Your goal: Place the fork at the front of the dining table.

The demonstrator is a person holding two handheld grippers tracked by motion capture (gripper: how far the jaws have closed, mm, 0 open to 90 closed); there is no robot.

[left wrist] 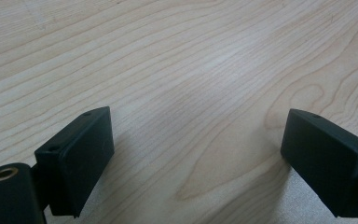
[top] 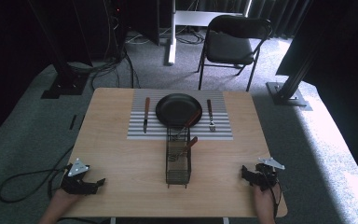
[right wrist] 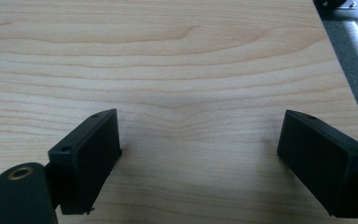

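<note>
Both jaws spread wide and empty, the left gripper [top: 98, 183] and right gripper [top: 245, 174] rest on the pale wooden table [top: 121, 154] flanking the black wire mesh cutlery basket [top: 178, 163], which stands between them, long axis pointing away, roughly equidistant.

The left gripper [top: 98, 182] sits low at the person's left, held by the left hand [top: 60, 203], its fingers [left wrist: 74, 158] spread wide apart with nothing between them. The right gripper [top: 244, 174] sits low at the person's right, gripped by the right hand [top: 263, 203], its fingers [right wrist: 86, 156] spread just as wide. Both point inward toward each other.
</note>
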